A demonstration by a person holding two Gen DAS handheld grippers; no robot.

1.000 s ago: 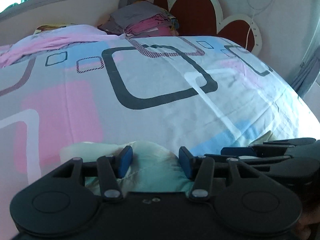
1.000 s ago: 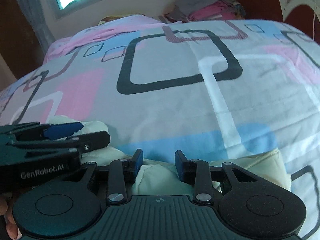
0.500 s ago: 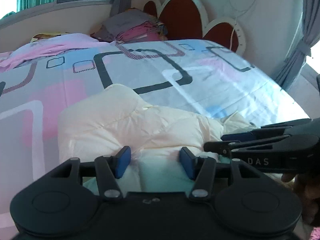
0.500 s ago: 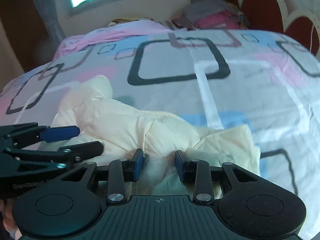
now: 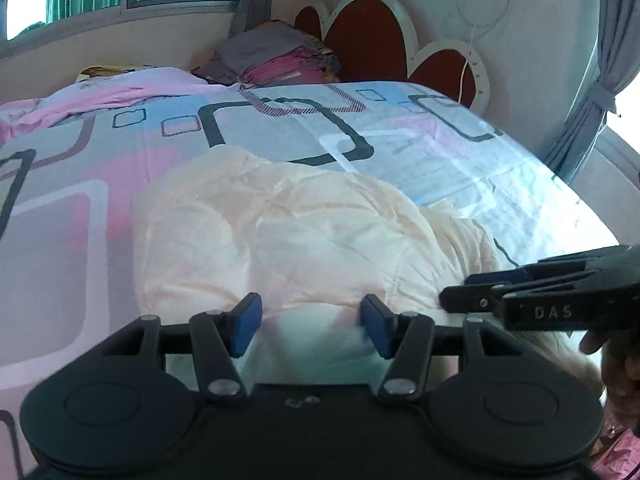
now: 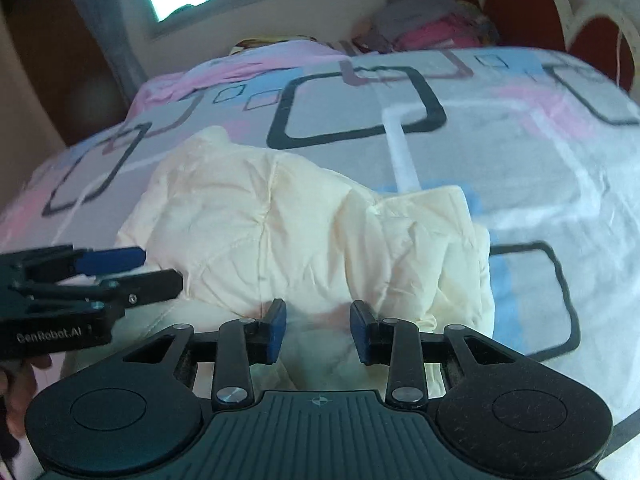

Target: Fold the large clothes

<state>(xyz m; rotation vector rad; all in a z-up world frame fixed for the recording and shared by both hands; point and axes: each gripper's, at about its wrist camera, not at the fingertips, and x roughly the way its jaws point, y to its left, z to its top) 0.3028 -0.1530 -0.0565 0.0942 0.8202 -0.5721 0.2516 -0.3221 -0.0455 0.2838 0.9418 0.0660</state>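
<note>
garment's near edge [image 5: 312, 344] hidden (behind tool)

The puffy cream jacket [image 5: 288, 240] fills the middle of the frame, right in front of the left gripper [image 5: 310, 326], and the right gripper [image 5: 472, 294] blocks the lower right. The bed sheet [image 5: 460, 160] lies flat in the upper middle and right. A pile of folded clothes [image 5: 276, 56] sits at the top.

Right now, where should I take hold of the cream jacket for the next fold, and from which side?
Probably the cream jacket is best gripped at its bunched right end, where the fabric stands in thick folds above the bedsheet. Come from the near edge with the right gripper, whose jaws are open close to it.
</note>
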